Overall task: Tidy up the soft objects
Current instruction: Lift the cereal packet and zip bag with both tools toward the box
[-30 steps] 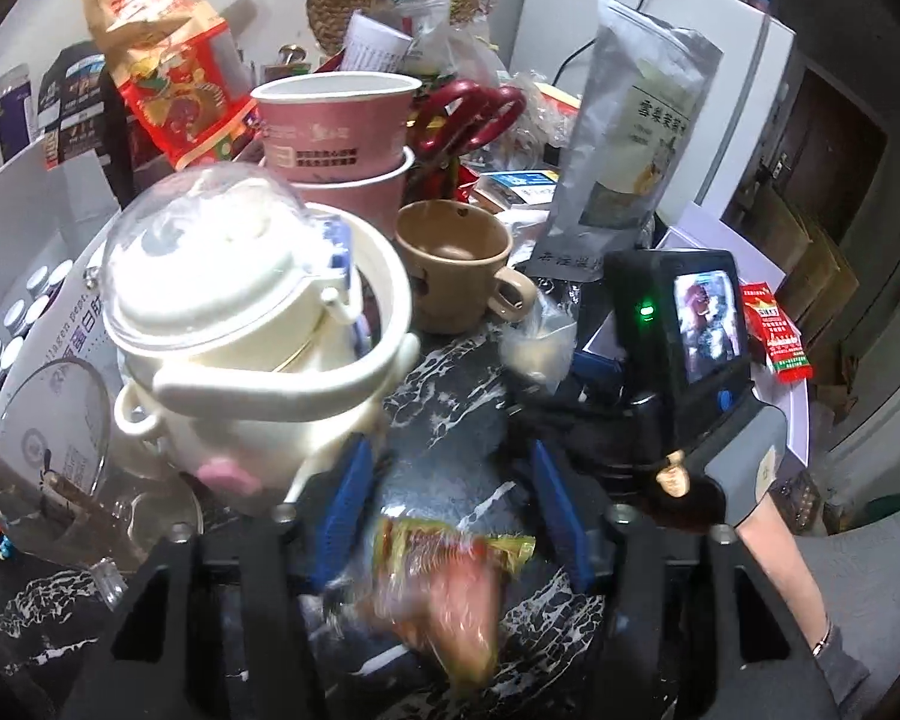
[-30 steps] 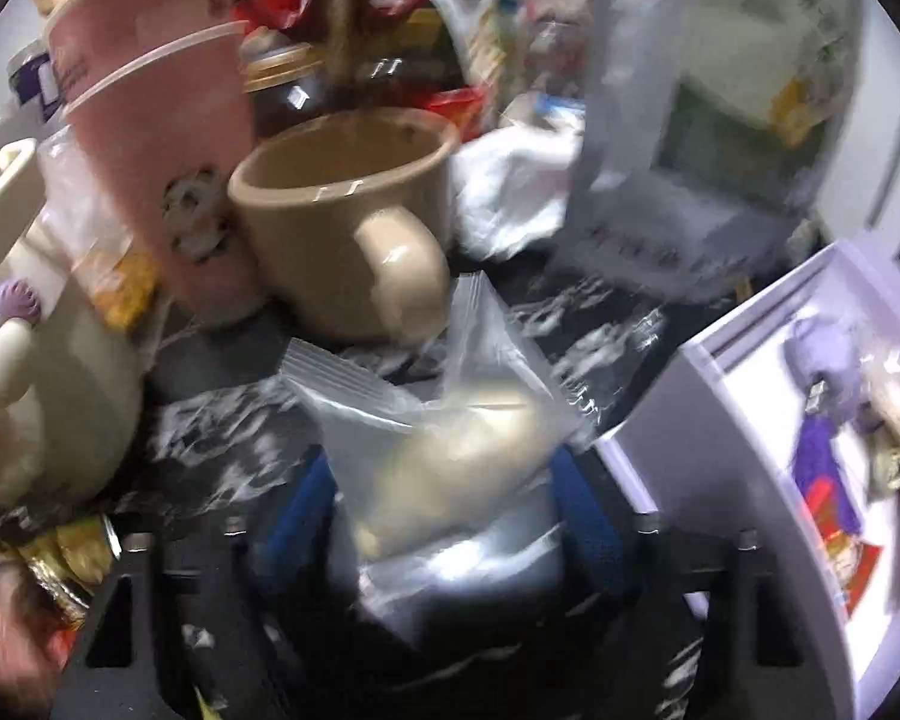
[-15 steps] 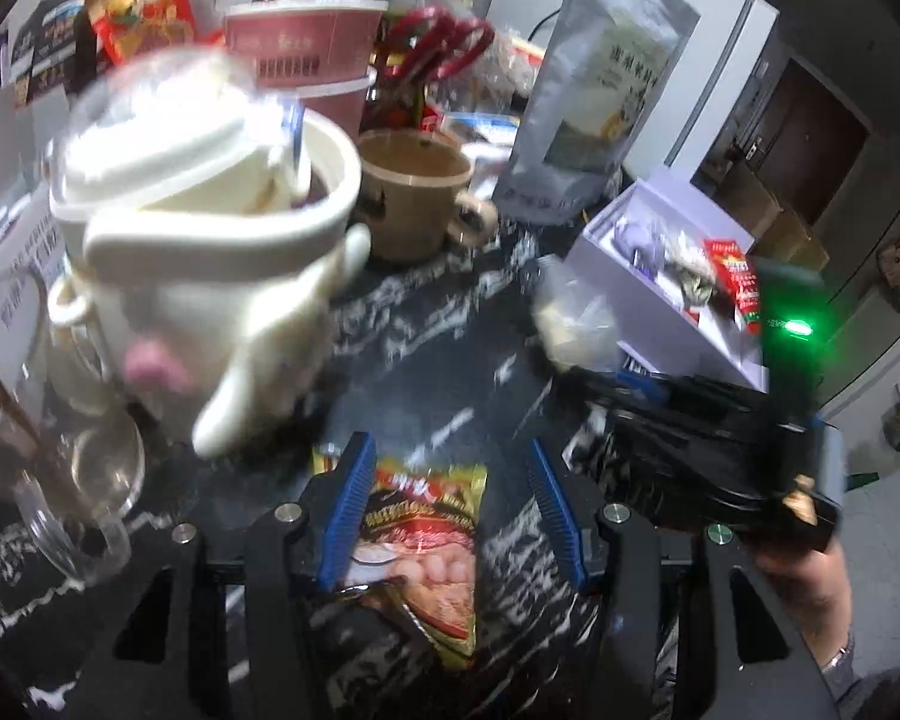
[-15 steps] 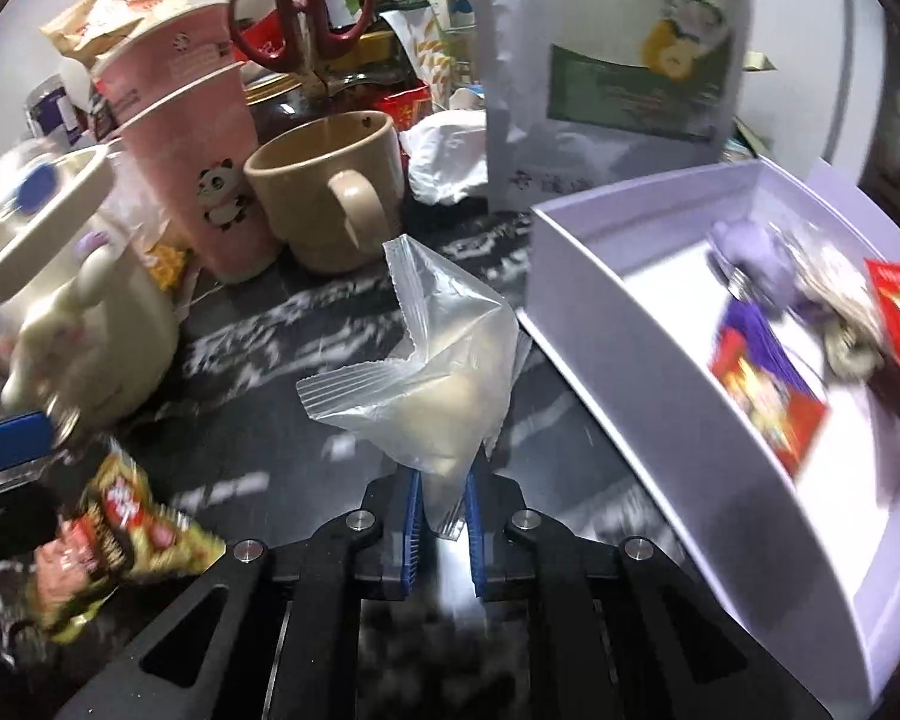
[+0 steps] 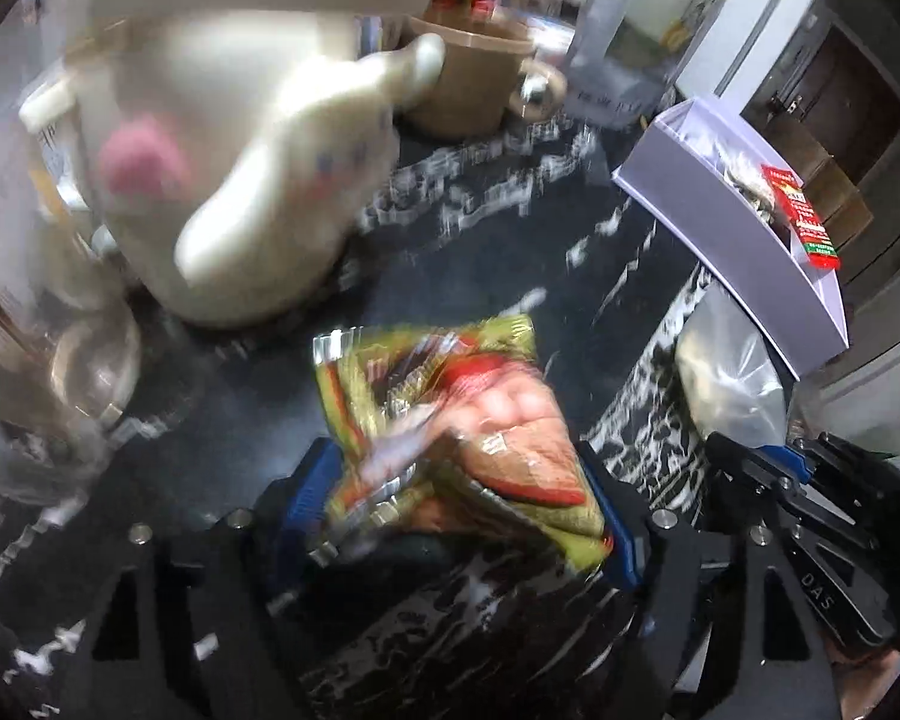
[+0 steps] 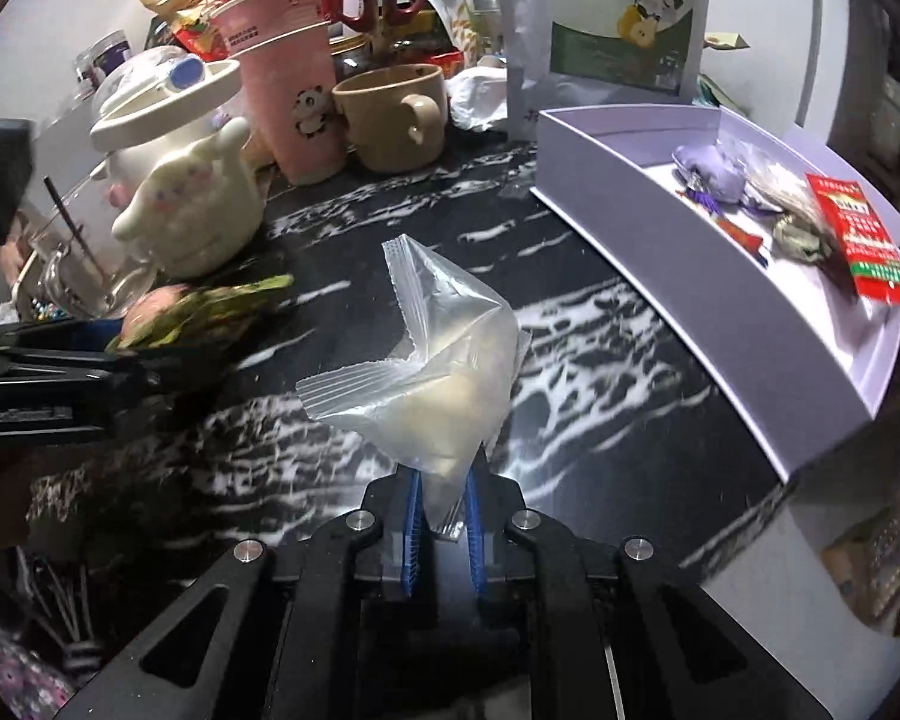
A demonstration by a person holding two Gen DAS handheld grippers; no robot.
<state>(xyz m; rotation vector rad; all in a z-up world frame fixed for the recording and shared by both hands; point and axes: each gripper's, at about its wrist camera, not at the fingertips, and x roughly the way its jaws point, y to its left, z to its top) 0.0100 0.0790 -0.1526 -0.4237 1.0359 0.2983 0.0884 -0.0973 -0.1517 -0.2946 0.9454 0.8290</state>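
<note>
Carry step: right gripper [image 6: 441, 531] pinches clear bag [image 6: 444, 372], left gripper [image 5: 450, 504] clasps snack packet [image 5: 450, 420]; next, release both into white tray [image 6: 690, 276].

In the left wrist view motion smears nearly everything: the snack packet [image 5: 450, 420] between our left gripper's [image 5: 450, 516] blue pads is streaked, its print unreadable, and we cannot tell whether the pads are pressing it. Ahead and to the left, the cream character pot [image 5: 228, 138] is blurred and its lid runs off the top edge. The clear zip bag [image 5: 729, 384] to the right is partly behind our right gripper [image 5: 774, 474]. In the right wrist view, that bag's [image 6: 444, 372] lower end disappears between the pads. Far left, the glass cup [image 6: 72, 282] sits half behind the left gripper [image 6: 60, 360].
</note>
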